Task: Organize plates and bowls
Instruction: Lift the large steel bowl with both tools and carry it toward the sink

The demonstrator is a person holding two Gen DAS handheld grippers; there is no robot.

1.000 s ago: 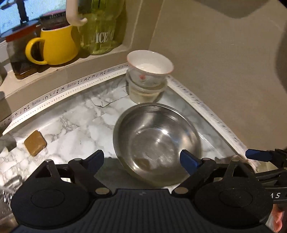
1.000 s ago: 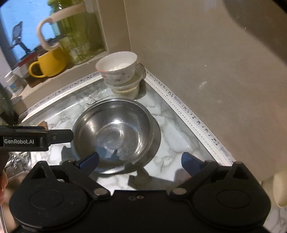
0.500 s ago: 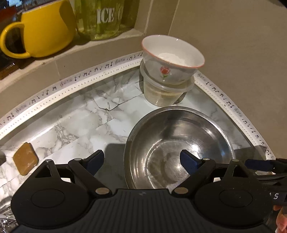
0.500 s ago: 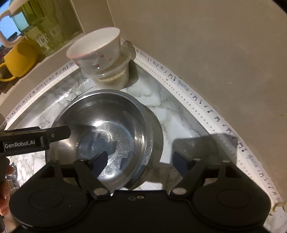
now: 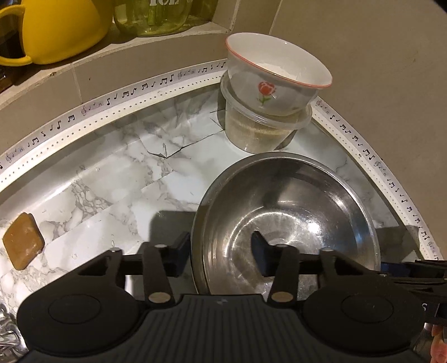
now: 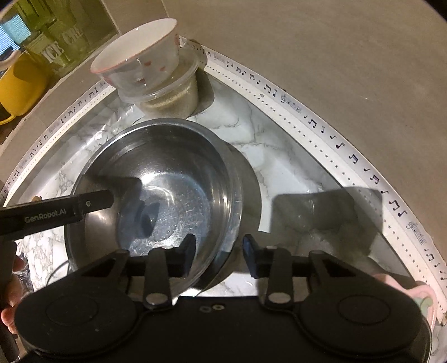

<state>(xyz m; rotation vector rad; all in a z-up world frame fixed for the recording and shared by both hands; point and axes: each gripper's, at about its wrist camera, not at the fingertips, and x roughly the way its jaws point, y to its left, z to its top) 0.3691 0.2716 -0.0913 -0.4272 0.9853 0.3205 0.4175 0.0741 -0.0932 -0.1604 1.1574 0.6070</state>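
A steel bowl point(image 5: 293, 217) point(image 6: 167, 173) sits on the marble counter in a corner. My left gripper point(image 5: 220, 247) straddles its left rim, one finger outside and one inside. Its jaws are closing, with a gap still showing at the inner pad. My right gripper point(image 6: 219, 248) straddles the right rim the same way, jaws closing, and the inner finger stands off the wall. Behind the steel bowl, a white bowl with a red rose point(image 5: 276, 81) point(image 6: 137, 61) rests on a clear plastic container point(image 5: 257, 131) point(image 6: 173, 97).
Beige walls and a white music-note strip point(image 5: 134, 92) close the corner behind and to the right. On the ledge stand a yellow mug point(image 5: 56, 28) and a green glass jar point(image 5: 156, 16). A brown block point(image 5: 23, 244) lies left; a pink item point(image 6: 419, 296) lies right.
Both grippers have come down onto the steel bowl, and their jaws have narrowed from wide open to straddle its rim on opposite sides. The bowl has not moved.
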